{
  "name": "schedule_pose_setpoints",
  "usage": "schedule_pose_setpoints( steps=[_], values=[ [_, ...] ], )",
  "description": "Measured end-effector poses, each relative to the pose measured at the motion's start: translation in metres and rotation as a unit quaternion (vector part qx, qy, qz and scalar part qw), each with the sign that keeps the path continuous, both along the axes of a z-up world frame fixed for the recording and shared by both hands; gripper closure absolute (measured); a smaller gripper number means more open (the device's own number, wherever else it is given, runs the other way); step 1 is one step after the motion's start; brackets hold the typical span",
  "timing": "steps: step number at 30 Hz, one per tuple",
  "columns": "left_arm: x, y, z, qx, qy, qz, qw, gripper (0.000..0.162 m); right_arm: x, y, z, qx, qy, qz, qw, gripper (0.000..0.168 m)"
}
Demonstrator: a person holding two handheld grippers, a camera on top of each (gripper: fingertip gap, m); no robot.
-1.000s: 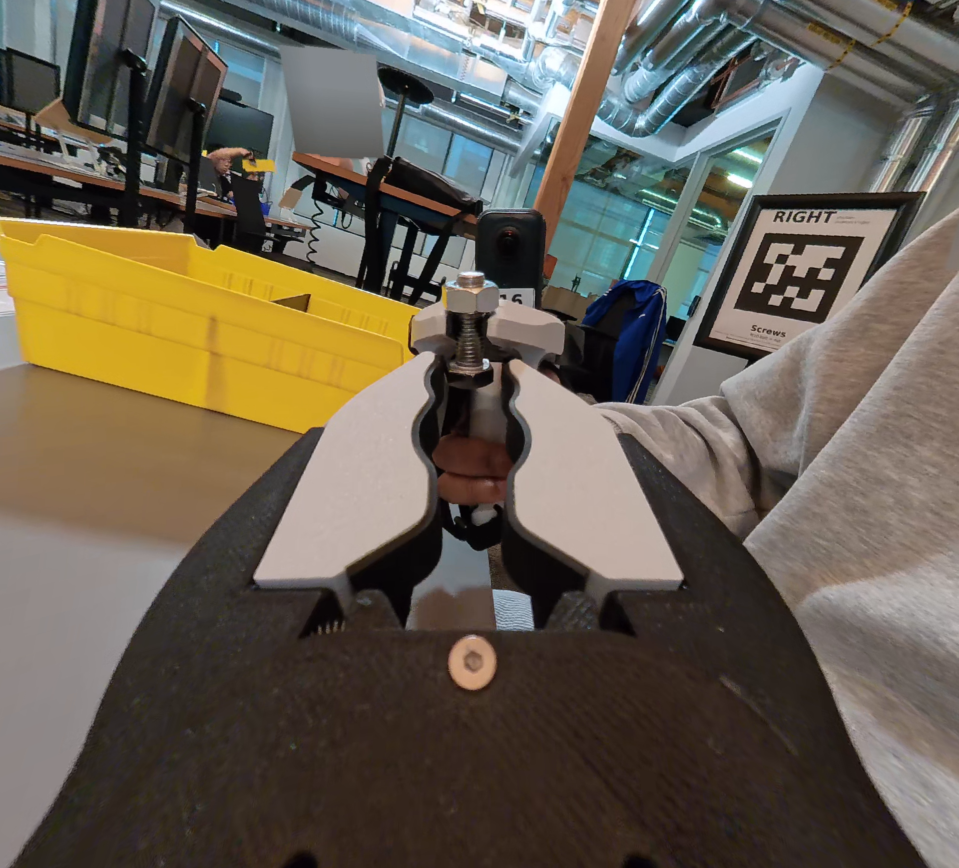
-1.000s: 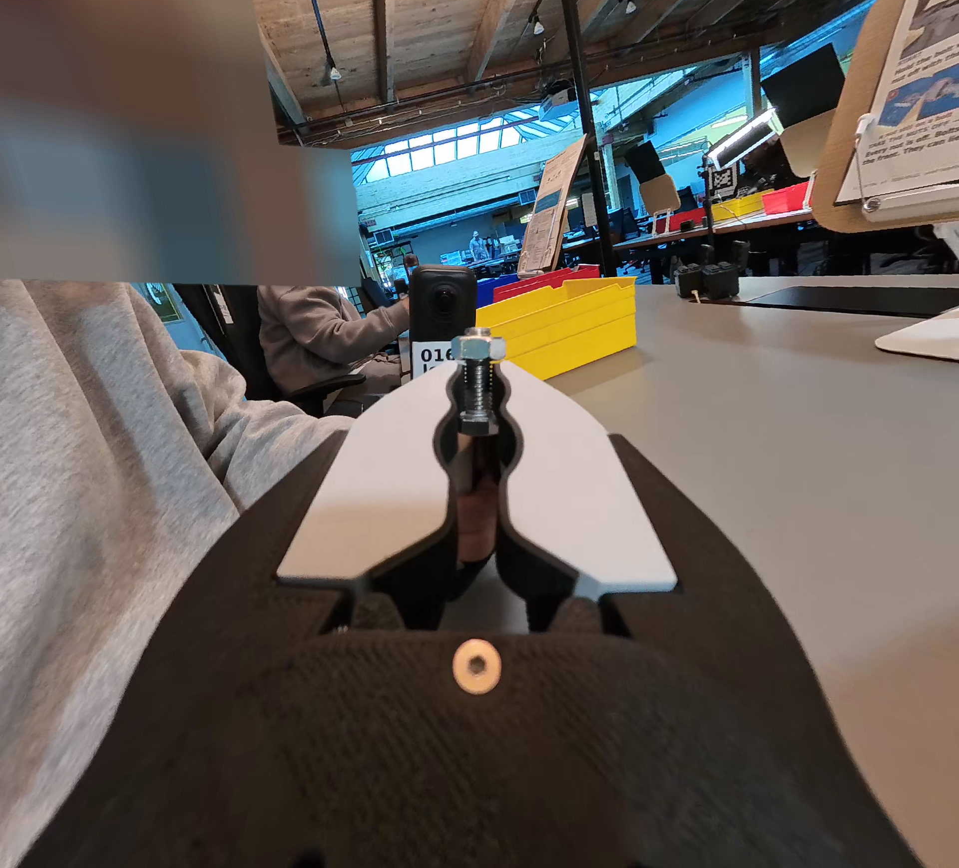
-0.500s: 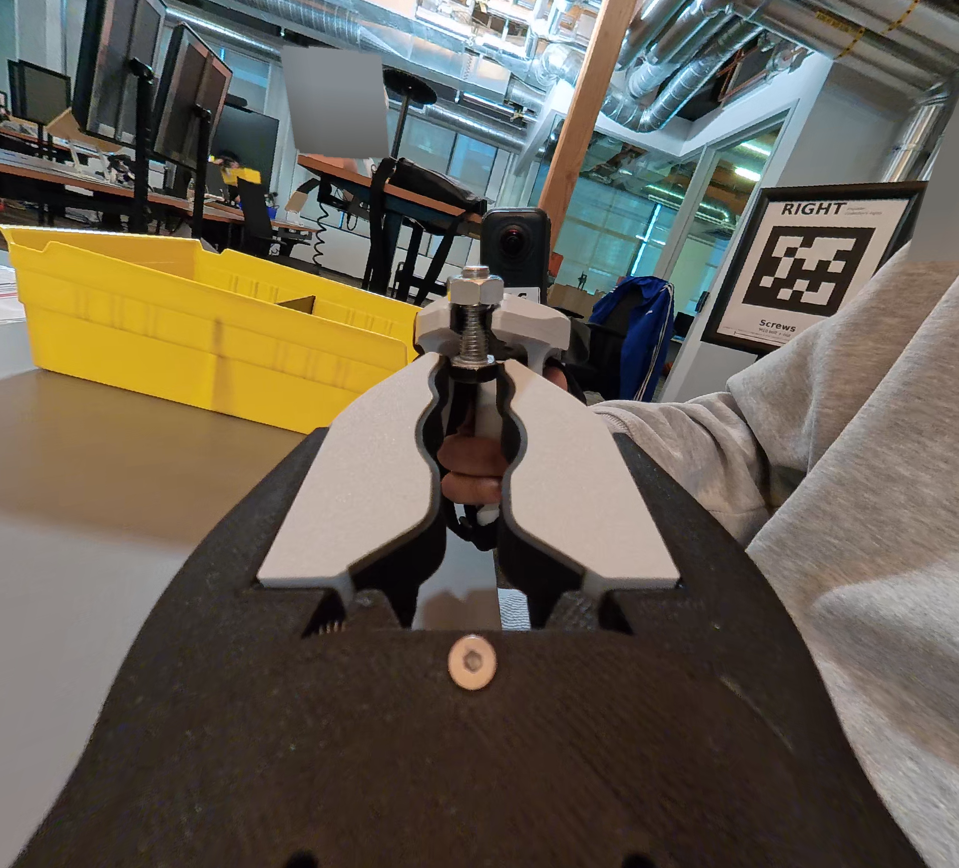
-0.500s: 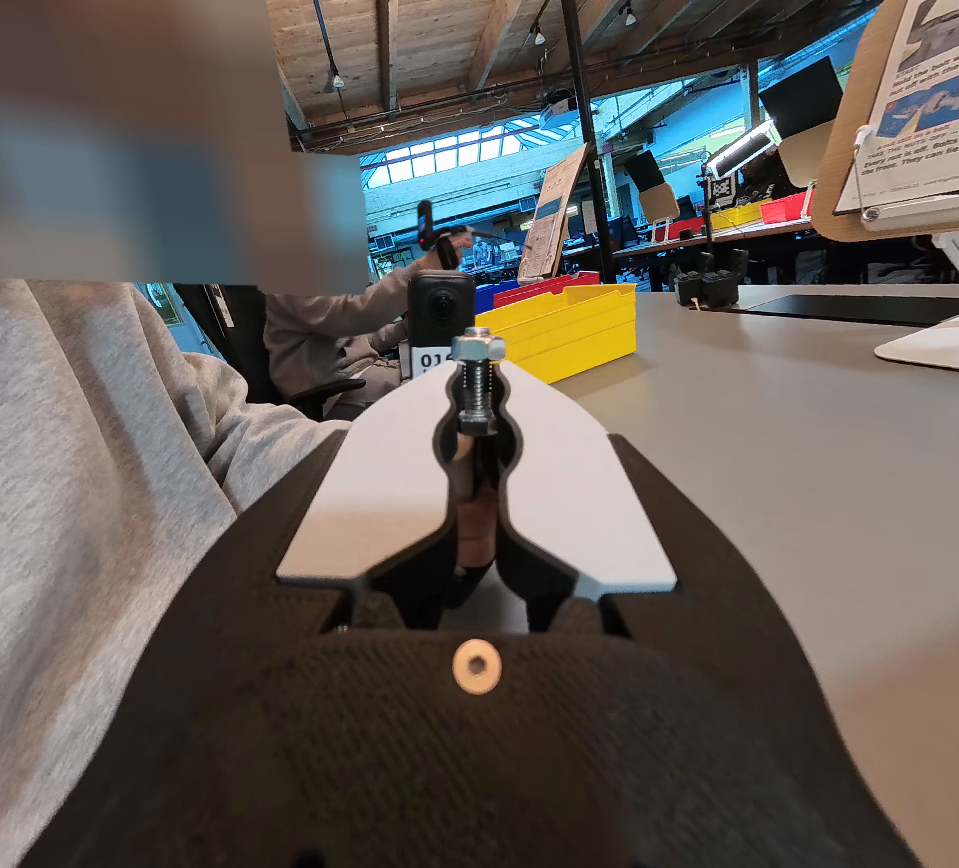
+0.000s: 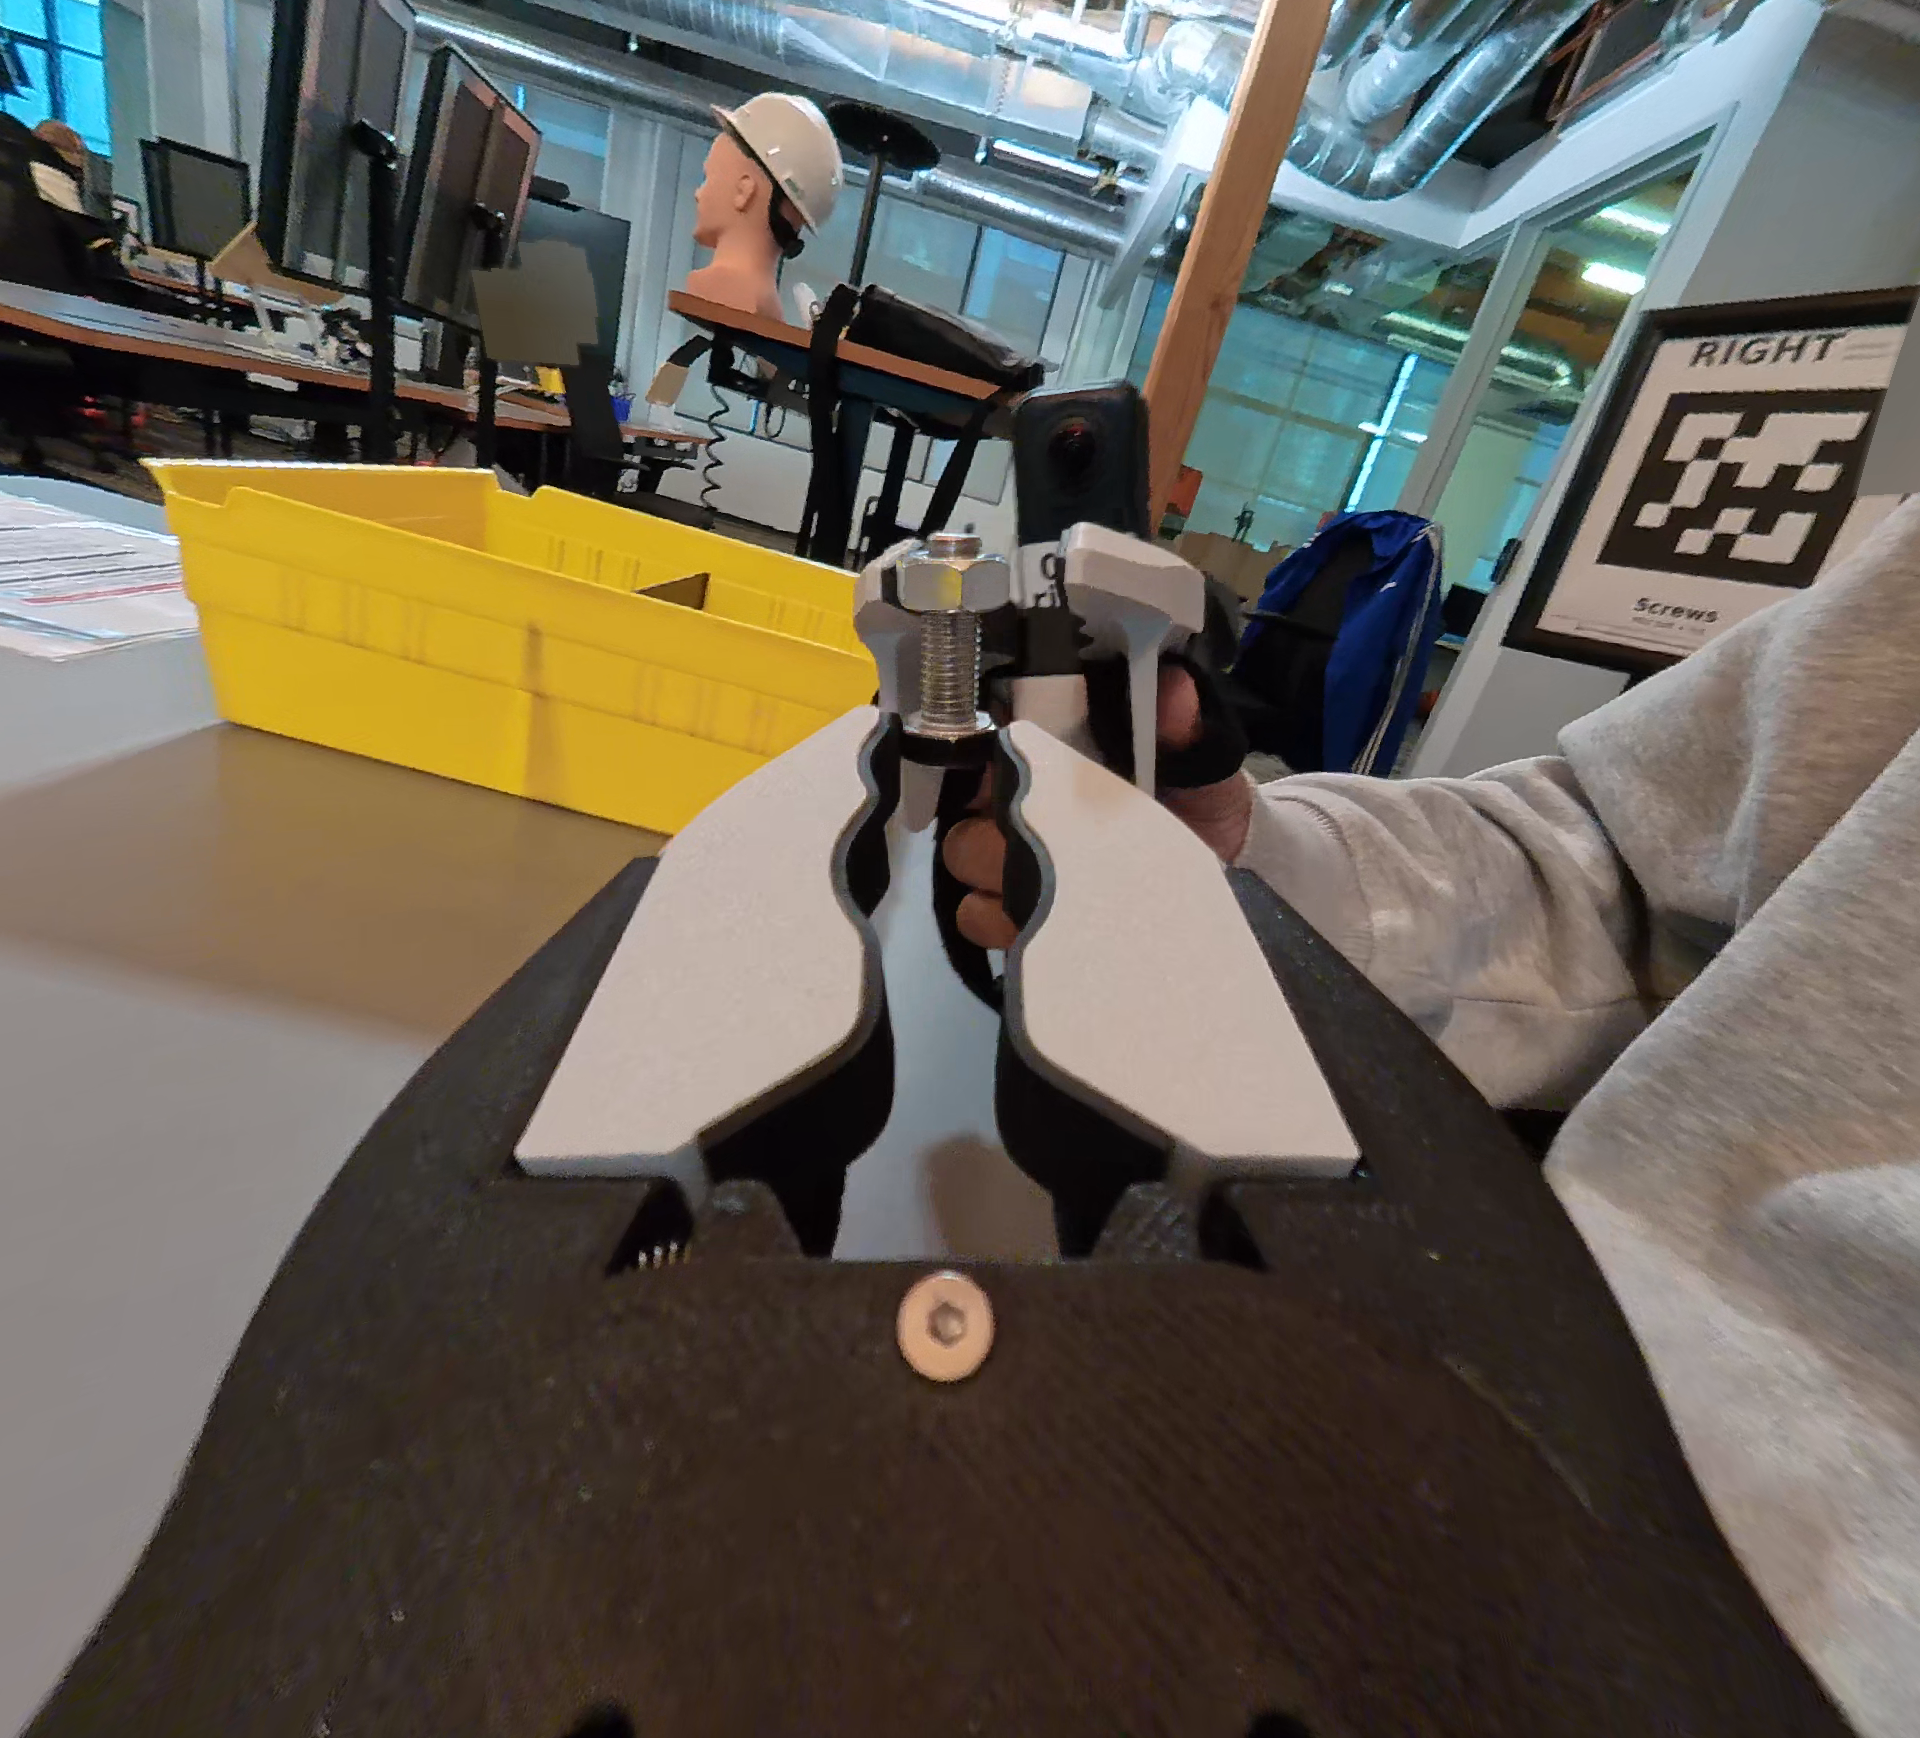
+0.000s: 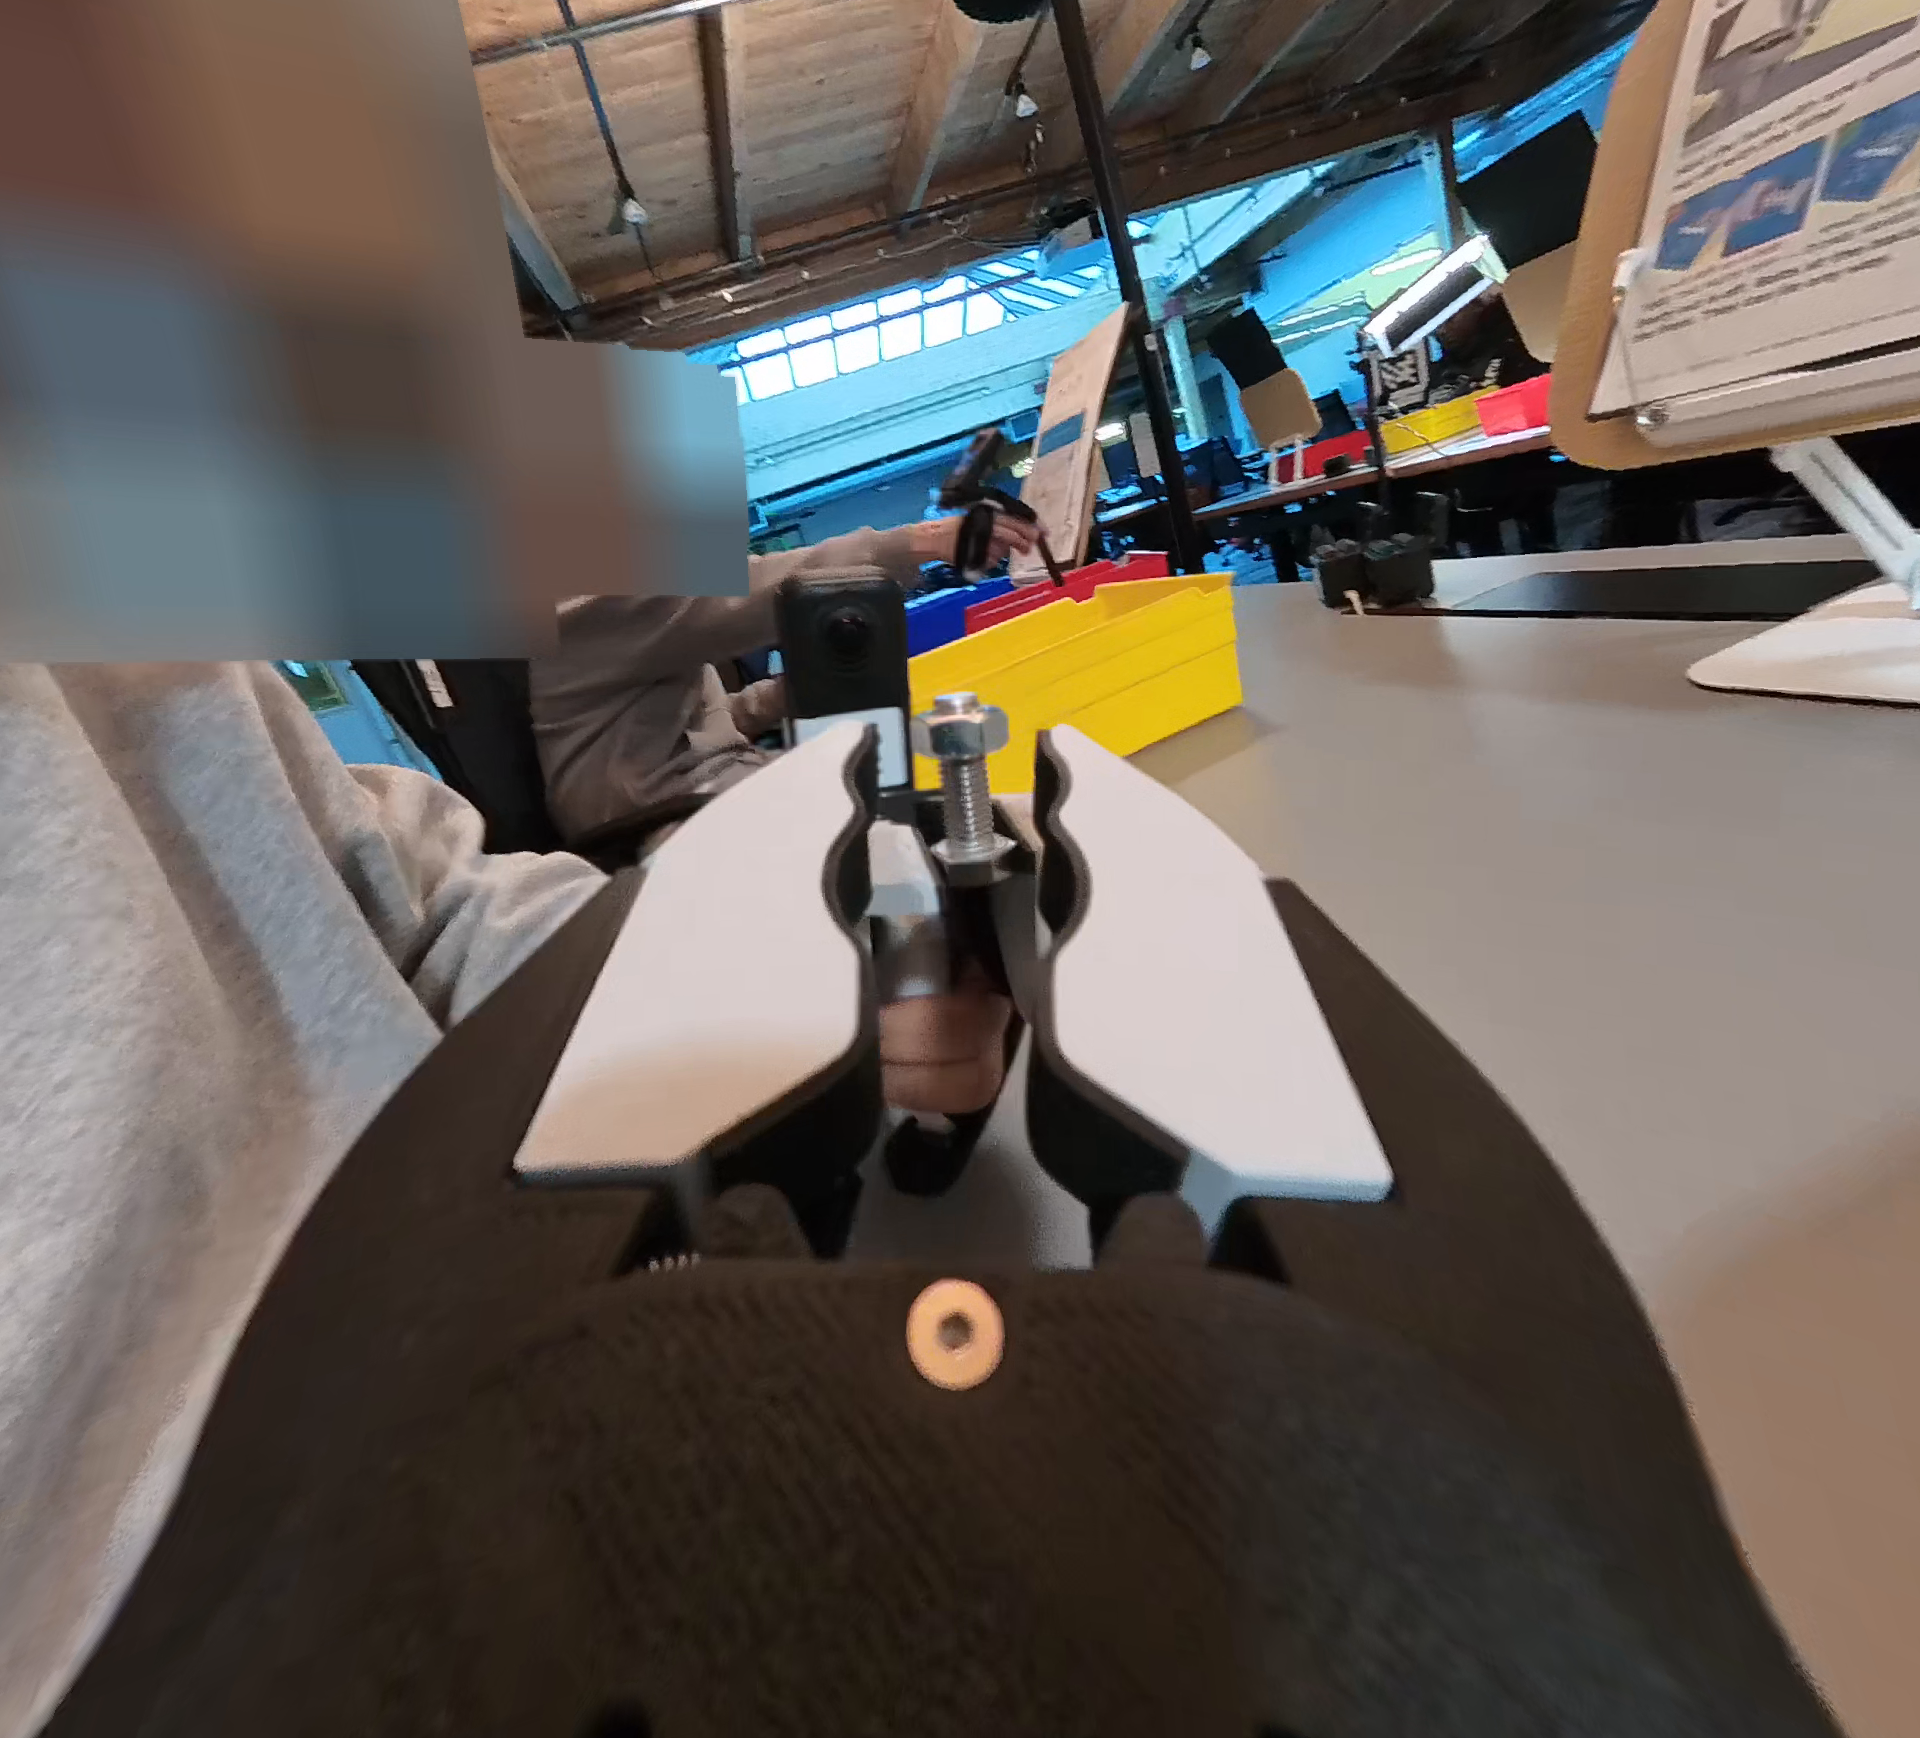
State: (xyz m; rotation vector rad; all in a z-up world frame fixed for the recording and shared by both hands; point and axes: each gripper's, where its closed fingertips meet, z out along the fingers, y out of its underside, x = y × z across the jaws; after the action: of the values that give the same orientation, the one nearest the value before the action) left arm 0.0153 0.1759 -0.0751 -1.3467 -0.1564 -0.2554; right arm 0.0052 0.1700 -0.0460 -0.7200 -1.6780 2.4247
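A silver bolt (image 5: pixel 943 660) stands upright with a hex nut (image 5: pixel 951 585) at its top. My left gripper (image 5: pixel 945 743) is shut on the bolt's lower end and holds it above the grey table (image 5: pixel 208 961). My right gripper (image 6: pixel 956 753) faces it with its fingers parted on either side of the nut (image 6: pixel 961 732) and the bolt (image 6: pixel 966 805), gripping neither. The left gripper's dark tips (image 6: pixel 961 888) show under the bolt in the right wrist view. In the left wrist view the right gripper (image 5: pixel 1023 608) sits just behind the nut.
A yellow bin (image 5: pixel 499 608) stands on the table behind the grippers and also shows in the right wrist view (image 6: pixel 1101 660). A framed marker sign (image 5: pixel 1745 483) stands at the right. A document stand (image 6: pixel 1766 130) is at the far right. My grey sleeve (image 5: pixel 1558 857) crosses the view. Only a small space, under 4 cm, lies between the two pairs of fingers.
My right gripper has opened and let go of the bolt and nut. The left gripper still holds the bolt and has turned a little, so the right gripper now sits off to the right.
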Motion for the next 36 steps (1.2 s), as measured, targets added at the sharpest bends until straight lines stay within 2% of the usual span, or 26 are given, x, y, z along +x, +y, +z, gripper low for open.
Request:
schedule_pose_setpoints(
  steps=[6,12,17,21,25,31,33,35,36],
  values=[
    [-0.007,0.002,-0.008,-0.029,0.004,0.025,0.999,0.146,-0.004,0.011,0.0,0.057,0.035,-0.073,0.995,0.154],
    [-0.006,0.004,-0.011,-0.04,0.016,0.034,0.998,0.145,-0.001,0.003,-0.002,0.112,0.076,-0.097,0.986,0.152],
    [-0.004,0.005,-0.012,-0.044,0.029,0.035,0.998,0.145,-0.003,0.003,-0.003,0.113,0.076,-0.106,0.985,0.15],
    [-0.003,0.005,-0.01,-0.037,0.03,0.032,0.998,0.146,-0.014,0.02,-0.006,0.101,0.042,-0.138,0.984,0.16],
    [-0.005,0.005,-0.011,-0.04,0.028,0.038,0.998,0.145,-0.006,0.017,0.004,0.079,0.067,-0.116,0.988,0.151],
    [-0.005,0.005,-0.011,-0.041,0.032,0.038,0.998,0.145,-0.003,0.004,-0.003,0.116,0.084,-0.11,0.984,0.143],
    [-0.004,0.005,-0.01,-0.038,0.034,0.038,0.998,0.145,-0.007,0.008,-0.004,0.118,0.075,-0.125,0.982,0.148],
    [-0.005,0.004,-0.008,-0.033,0.033,0.039,0.998,0.145,-0.013,0.02,-0.003,0.108,0.059,-0.151,0.981,0.168],
    [-0.006,0.004,-0.008,-0.033,0.032,0.041,0.998,0.145,-0.015,0.027,-0.001,0.098,0.058,-0.163,0.98,0.168]
  ],
)
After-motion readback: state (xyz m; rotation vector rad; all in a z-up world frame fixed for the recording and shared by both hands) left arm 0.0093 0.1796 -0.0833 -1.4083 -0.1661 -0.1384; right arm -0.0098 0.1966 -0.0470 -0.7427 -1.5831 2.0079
